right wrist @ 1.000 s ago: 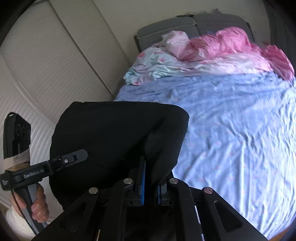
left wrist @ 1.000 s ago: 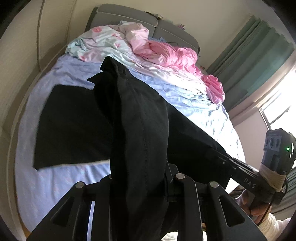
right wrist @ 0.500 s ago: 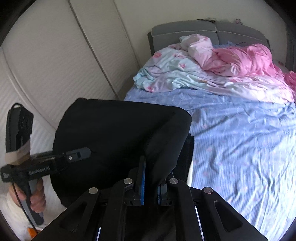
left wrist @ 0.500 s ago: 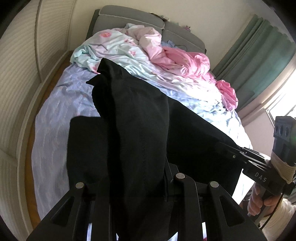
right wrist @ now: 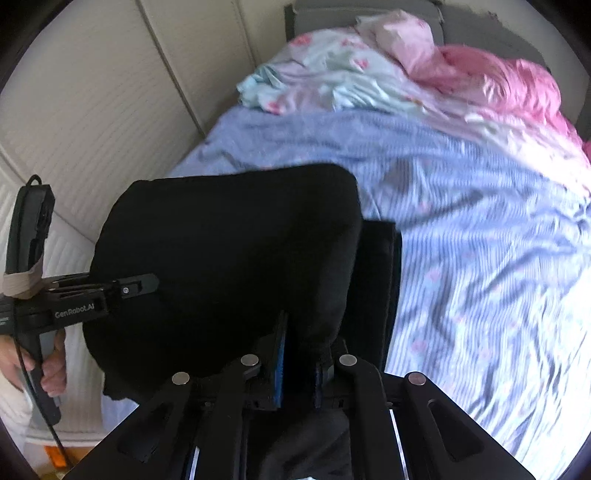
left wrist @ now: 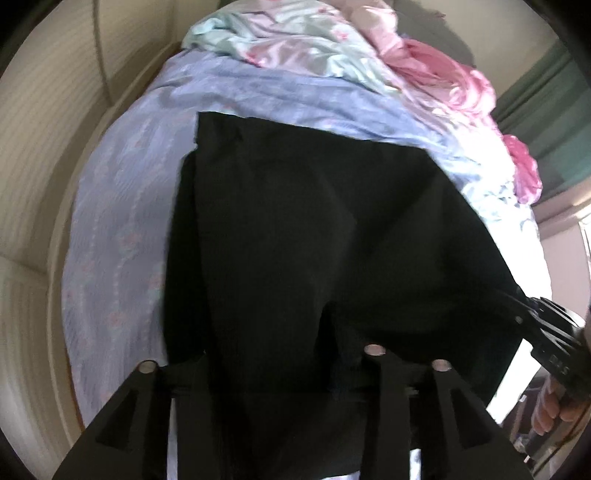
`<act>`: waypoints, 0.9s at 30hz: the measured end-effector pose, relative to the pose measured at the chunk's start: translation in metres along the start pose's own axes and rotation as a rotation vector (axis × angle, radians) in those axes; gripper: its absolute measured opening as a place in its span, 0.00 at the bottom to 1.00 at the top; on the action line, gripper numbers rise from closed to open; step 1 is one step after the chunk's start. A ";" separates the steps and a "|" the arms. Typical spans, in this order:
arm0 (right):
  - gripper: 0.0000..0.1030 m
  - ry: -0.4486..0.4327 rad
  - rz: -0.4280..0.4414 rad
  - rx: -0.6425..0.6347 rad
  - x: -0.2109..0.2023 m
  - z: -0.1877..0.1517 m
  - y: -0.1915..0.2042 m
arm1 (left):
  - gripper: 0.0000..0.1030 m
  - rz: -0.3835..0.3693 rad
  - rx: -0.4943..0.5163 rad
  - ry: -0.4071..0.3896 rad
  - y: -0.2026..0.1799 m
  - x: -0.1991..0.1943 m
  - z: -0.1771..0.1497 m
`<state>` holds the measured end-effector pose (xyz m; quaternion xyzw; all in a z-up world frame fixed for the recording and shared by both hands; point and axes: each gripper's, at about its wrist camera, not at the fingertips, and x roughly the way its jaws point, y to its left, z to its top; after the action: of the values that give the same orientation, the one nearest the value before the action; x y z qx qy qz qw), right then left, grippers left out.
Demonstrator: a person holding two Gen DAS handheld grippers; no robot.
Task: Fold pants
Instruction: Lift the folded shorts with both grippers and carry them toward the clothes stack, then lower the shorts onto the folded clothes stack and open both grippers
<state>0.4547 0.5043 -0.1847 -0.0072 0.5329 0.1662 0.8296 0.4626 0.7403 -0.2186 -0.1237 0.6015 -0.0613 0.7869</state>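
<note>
- The black pants [left wrist: 314, 236] hang as a doubled panel between the two tongs, above the near part of the bed [left wrist: 122, 229].
- Long axis: in the left wrist view the panel runs from the tongs away toward the headboard [right wrist: 332, 18]; its far edge is straight and lies across the bed's width.
- A second, lower layer of the same cloth [right wrist: 376, 280] shows just beyond the right edge of the upper fold in the right wrist view; whether it touches the sheet cannot be told.
- Left tongs [left wrist: 280, 365]: the cloth drapes over them and hides the fingertips. The fabric passes between the two finger arms, so they are clamped on the pants.
- Right tongs [right wrist: 299, 365]: drawn together on a bunched fold of the pants, with the blue pad [right wrist: 281, 354] of the left finger pressed against the cloth.
- In the right wrist view the left tongs enter from the left edge, with their tip at the edge of the panel.
- Bed contents: a blue striped sheet [right wrist: 480, 229] covers the mattress. A crumpled pale floral quilt [right wrist: 332, 70] and a pink quilt [right wrist: 498, 81] lie heaped at the head end, well apart from the pants.
- Both views are motion-blurred.
</note>
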 end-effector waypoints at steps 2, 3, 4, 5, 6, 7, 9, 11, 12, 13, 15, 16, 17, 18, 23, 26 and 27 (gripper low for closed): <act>0.31 0.011 -0.003 0.018 0.001 -0.007 -0.004 | 0.52 0.077 -0.008 -0.002 0.005 -0.001 -0.002; 0.38 0.010 -0.013 0.025 0.000 -0.011 -0.006 | 0.55 0.118 -0.006 -0.006 0.006 -0.002 -0.002; 0.42 0.009 -0.024 0.031 -0.002 -0.014 -0.007 | 0.55 0.166 -0.004 -0.011 0.007 -0.004 -0.002; 0.43 0.011 -0.031 0.036 -0.003 -0.017 -0.008 | 0.57 0.196 -0.002 -0.011 0.010 -0.005 -0.004; 0.46 0.013 -0.037 0.045 -0.004 -0.021 -0.010 | 0.60 0.207 -0.003 -0.007 0.013 -0.005 -0.006; 0.47 0.017 -0.038 0.059 -0.005 -0.026 -0.012 | 0.63 0.232 -0.007 0.002 0.014 -0.006 -0.009; 0.49 0.030 -0.037 0.087 -0.006 -0.036 -0.015 | 0.65 0.271 -0.005 0.012 0.014 -0.009 -0.013; 0.51 0.056 -0.052 0.094 -0.008 -0.050 -0.016 | 0.65 0.324 0.016 0.011 0.008 -0.017 -0.022; 0.51 0.057 -0.051 0.093 -0.011 -0.056 -0.015 | 0.64 0.344 0.031 0.004 0.004 -0.022 -0.026; 0.51 0.061 -0.051 0.095 -0.015 -0.062 -0.014 | 0.65 0.364 0.049 -0.008 0.000 -0.028 -0.032; 0.51 0.068 -0.047 0.099 -0.026 -0.076 -0.012 | 0.65 0.405 0.062 -0.017 -0.008 -0.044 -0.046; 0.51 0.072 -0.049 0.098 -0.031 -0.081 -0.012 | 0.65 0.408 0.069 -0.037 -0.015 -0.058 -0.057; 0.51 0.070 -0.048 0.094 -0.037 -0.087 -0.013 | 0.65 0.409 0.075 -0.053 -0.021 -0.070 -0.066; 0.51 0.061 -0.049 0.085 -0.046 -0.093 -0.014 | 0.66 0.413 0.081 -0.067 -0.027 -0.079 -0.073; 0.65 -0.021 -0.061 0.013 -0.109 -0.120 -0.028 | 0.80 0.395 0.148 -0.177 -0.090 -0.138 -0.127; 0.73 -0.107 -0.089 -0.023 -0.162 -0.136 -0.043 | 0.84 0.376 0.152 -0.229 -0.127 -0.165 -0.154; 0.77 -0.123 -0.098 -0.030 -0.175 -0.139 -0.048 | 0.86 0.365 0.148 -0.247 -0.139 -0.175 -0.163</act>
<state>0.2795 0.3860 -0.0974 -0.0354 0.4773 0.1336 0.8678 0.2662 0.6296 -0.0585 0.0386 0.5068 0.0539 0.8595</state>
